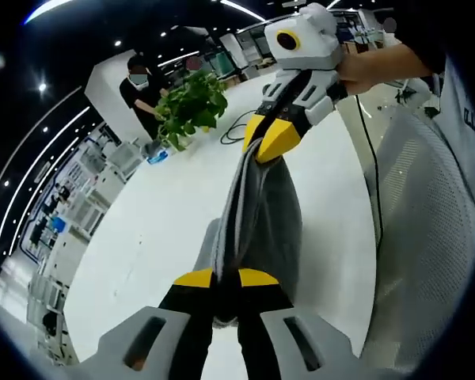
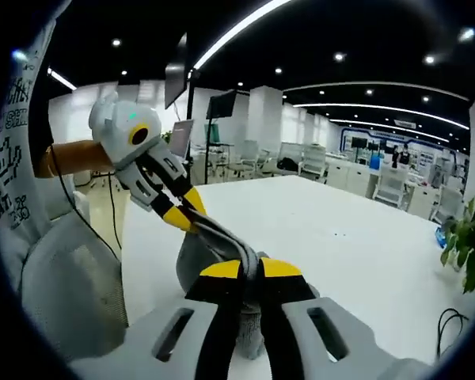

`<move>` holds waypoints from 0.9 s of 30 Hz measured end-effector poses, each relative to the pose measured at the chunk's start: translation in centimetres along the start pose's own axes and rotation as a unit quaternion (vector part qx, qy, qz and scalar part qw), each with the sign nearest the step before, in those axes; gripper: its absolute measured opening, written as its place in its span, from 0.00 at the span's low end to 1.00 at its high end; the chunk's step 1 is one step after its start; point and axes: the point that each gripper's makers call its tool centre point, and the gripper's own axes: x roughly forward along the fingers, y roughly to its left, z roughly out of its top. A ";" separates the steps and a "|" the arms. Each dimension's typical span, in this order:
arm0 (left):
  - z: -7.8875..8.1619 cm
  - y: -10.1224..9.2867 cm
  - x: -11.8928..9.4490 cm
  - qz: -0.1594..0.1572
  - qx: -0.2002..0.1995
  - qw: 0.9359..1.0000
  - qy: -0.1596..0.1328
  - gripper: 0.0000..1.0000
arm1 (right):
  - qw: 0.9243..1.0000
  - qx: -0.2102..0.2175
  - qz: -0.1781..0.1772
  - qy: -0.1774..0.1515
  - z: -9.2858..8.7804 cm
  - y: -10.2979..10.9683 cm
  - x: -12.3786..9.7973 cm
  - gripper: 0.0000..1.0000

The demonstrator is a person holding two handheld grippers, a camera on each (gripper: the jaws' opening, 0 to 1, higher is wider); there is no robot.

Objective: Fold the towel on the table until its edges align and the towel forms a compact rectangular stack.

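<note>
The towel (image 1: 257,214) was held clear above the white worktop (image 1: 158,229), stretched between the two hand-held grippers, with only a lower fold of cloth seen near the surface. The left hand-held gripper (image 1: 226,279) was pressed together on one end of the towel; in the left gripper view the grey cloth was seen pinched between its yellow-tipped jaws. The right hand-held gripper (image 2: 251,269) was likewise closed on the opposite end, with the fabric bunched between its jaws in the right gripper view.

The cloth was drawn into a narrow, gathered band between the two grip points. This hold was judged to serve as a lift and spread: with two ends pinched and the towel raised off the worktop, the fabric could be pulled taut and laid down flat for a fold. No aligned edges or rectangular stack were yet formed, so the task was judged to be at an early stage.

A potted plant (image 1: 191,107) stood on the worktop well beyond the towel, and a mesh chair back (image 1: 427,237) was located beside the worktop edge nearest the towel.
</note>
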 end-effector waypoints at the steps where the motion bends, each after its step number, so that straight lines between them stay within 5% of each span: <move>1: 0.0 0.4 0.4 0.001 -0.004 1.000 -0.001 0.09 | 1.000 0.011 -0.003 -0.005 0.0 -0.4 0.3 0.04; 13: -1.3 2.8 4.4 0.021 -0.069 0.997 -0.017 0.10 | 0.996 0.077 -0.038 -0.001 -2.5 -4.4 3.0 0.05; 24: -3.1 3.2 7.5 0.021 -0.058 0.998 0.006 0.10 | 0.992 0.112 -0.059 0.020 -5.4 -6.3 5.5 0.05; 27: -3.8 2.9 8.4 0.010 -0.056 0.998 0.018 0.10 | 0.993 0.089 -0.062 0.041 -6.5 -6.7 6.1 0.05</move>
